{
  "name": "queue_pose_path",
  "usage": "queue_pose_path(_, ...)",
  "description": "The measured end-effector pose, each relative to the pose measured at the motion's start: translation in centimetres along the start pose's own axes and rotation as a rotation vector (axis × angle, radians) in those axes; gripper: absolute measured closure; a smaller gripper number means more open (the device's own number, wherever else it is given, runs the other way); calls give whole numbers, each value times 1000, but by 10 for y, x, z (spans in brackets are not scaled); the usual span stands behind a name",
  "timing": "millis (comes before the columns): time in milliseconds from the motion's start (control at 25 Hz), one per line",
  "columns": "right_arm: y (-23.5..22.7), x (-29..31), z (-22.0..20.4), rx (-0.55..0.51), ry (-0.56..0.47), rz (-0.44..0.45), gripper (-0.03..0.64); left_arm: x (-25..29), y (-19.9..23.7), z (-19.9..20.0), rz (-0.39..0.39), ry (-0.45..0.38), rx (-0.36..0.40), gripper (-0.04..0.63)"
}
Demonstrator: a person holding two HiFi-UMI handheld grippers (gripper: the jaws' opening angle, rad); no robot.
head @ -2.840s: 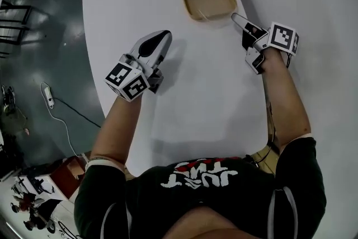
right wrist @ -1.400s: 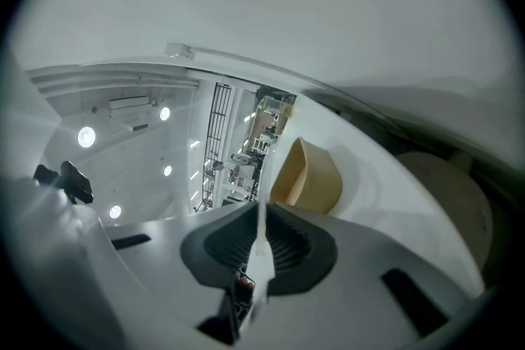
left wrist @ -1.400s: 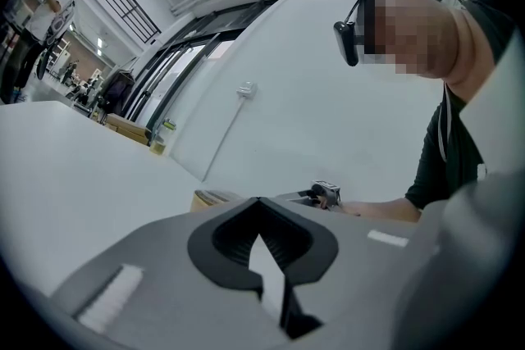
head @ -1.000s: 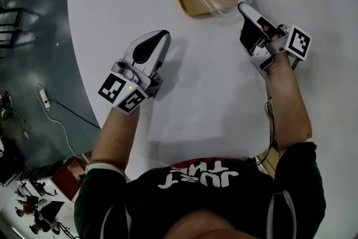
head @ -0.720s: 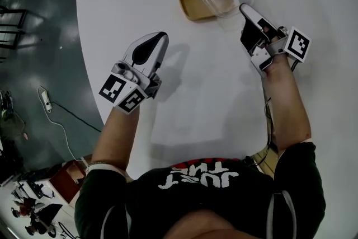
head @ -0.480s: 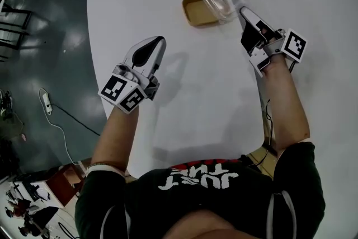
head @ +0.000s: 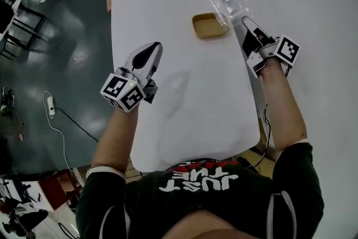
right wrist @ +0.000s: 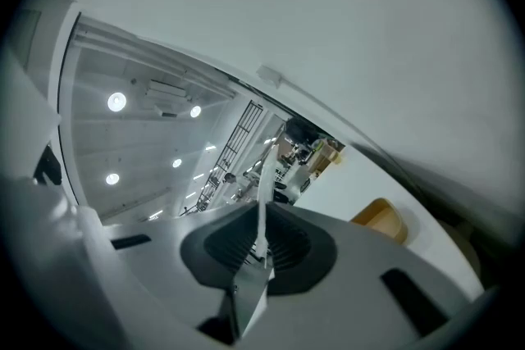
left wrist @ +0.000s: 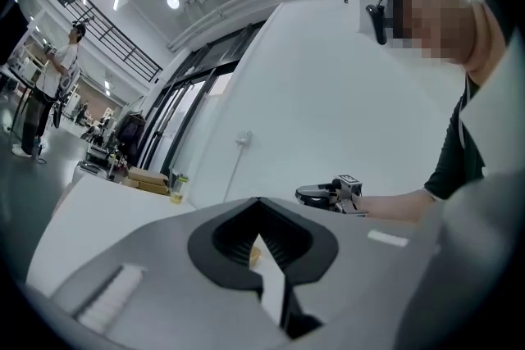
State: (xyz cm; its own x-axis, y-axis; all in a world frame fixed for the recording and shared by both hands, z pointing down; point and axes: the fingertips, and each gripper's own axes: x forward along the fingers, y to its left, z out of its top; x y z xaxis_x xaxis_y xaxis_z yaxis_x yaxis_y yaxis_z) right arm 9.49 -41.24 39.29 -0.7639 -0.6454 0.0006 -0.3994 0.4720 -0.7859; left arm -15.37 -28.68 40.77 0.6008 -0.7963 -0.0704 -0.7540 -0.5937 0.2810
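Two handheld grippers are hovering over a white table (head: 190, 103). The right gripper (head: 245, 22) is pinching the rim of a clear plastic lid (head: 228, 1) and holding it tilted in the air, just above and beside an open tan food tray (head: 208, 26) near the table's far end. The head view is showing the whole lid. The right gripper view is showing only its thin edge (right wrist: 263, 176) clamped between the jaws, with the tray (right wrist: 379, 220) off to the right. The left gripper (head: 153, 48) is hanging well apart from both, and its own view is showing its jaws pressed together on nothing. That view is also catching the right gripper (left wrist: 308, 193) side-on and cardboard boxes (left wrist: 148, 175) beyond the table.
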Motion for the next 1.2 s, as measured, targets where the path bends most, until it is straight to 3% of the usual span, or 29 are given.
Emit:
queue_pose_path(360, 59, -10, 7, -76, -56, -8, 586, -49, -6, 48, 38, -41, -3, 595)
queue_pose_path(720, 135, -33, 12, -253, -95, -34, 586, -111, -32, 99, 55, -51, 43, 595)
queue_pose_path(1200, 186, -76, 64, -459, -111, 47, 586, -126, -114, 154, 211, -95, 149, 595)
